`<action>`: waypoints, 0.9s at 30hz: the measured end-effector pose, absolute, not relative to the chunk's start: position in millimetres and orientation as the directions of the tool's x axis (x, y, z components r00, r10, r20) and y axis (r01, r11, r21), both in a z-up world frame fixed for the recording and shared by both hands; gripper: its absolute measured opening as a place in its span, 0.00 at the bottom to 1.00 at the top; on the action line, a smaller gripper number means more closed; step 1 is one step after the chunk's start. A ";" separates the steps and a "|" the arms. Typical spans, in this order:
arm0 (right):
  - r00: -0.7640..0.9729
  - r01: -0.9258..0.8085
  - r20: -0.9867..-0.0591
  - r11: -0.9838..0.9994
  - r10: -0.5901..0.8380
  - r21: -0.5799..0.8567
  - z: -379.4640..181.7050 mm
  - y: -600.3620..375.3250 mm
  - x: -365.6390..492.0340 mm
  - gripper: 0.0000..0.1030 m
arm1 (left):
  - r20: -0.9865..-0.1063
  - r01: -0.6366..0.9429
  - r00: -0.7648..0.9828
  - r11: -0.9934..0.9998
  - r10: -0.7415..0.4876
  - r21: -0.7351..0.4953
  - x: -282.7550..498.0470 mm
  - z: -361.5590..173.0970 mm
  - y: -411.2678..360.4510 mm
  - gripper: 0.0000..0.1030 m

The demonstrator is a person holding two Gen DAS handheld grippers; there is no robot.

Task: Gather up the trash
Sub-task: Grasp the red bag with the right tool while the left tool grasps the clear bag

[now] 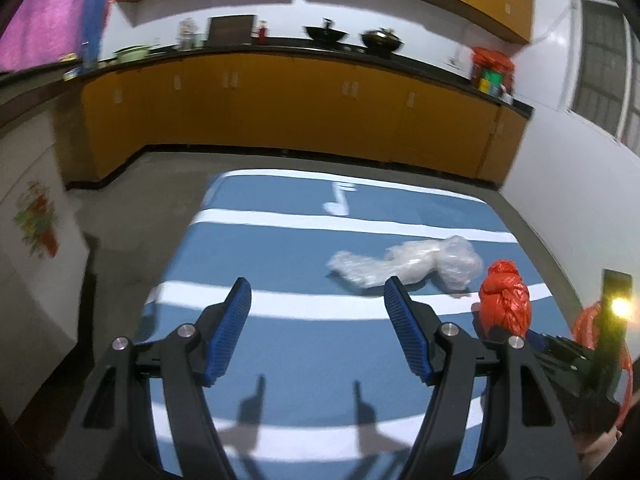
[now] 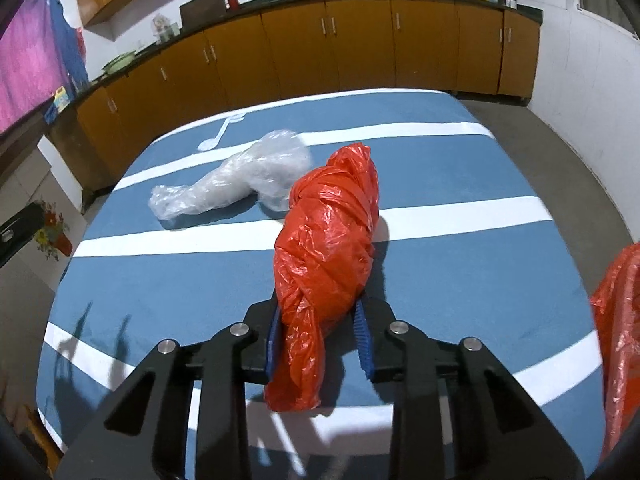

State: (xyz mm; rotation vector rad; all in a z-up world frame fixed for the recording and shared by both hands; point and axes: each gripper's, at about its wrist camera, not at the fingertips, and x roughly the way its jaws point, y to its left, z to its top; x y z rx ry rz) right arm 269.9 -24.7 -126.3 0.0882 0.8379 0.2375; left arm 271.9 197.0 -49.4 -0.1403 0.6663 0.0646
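My right gripper is shut on a twisted red plastic bag and holds it just above the blue cloth with white stripes. The same red bag shows in the left wrist view, with the right gripper under it. A crumpled clear plastic bag lies on the cloth beyond it; in the left wrist view it lies ahead and to the right of my left gripper, which is open and empty above the cloth.
Another red plastic bag hangs at the right edge of the cloth and also shows in the left wrist view. Orange cabinets under a dark counter with pans run along the far wall. A white wall is on the right.
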 end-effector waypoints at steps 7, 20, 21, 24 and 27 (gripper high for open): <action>0.678 -0.100 -0.703 0.975 0.212 0.198 -115.9 -65.6 265.0 0.30 | -0.670 0.044 0.736 0.994 -0.097 -0.096 336.4 -70.4 143.2 0.65; 0.675 -0.087 -0.696 0.963 0.246 0.257 -113.9 -90.1 265.6 0.30 | -0.804 0.143 0.579 0.988 -0.135 -0.062 413.8 -130.7 111.3 0.34; 0.673 -0.086 -0.697 0.962 0.248 0.260 -114.9 -90.4 265.6 0.30 | -0.803 0.149 0.581 0.987 -0.135 -0.058 414.1 -131.7 110.8 0.32; 0.674 -0.082 -0.696 0.961 0.249 0.264 -115.2 -92.7 261.7 0.30 | -0.797 0.162 0.586 0.985 -0.149 -0.065 411.3 -131.6 109.4 0.20; 0.681 -0.081 -0.689 0.960 0.250 0.268 -109.7 -95.1 258.3 0.30 | -0.789 0.156 0.596 0.985 -0.152 -0.072 403.0 -127.7 110.2 0.15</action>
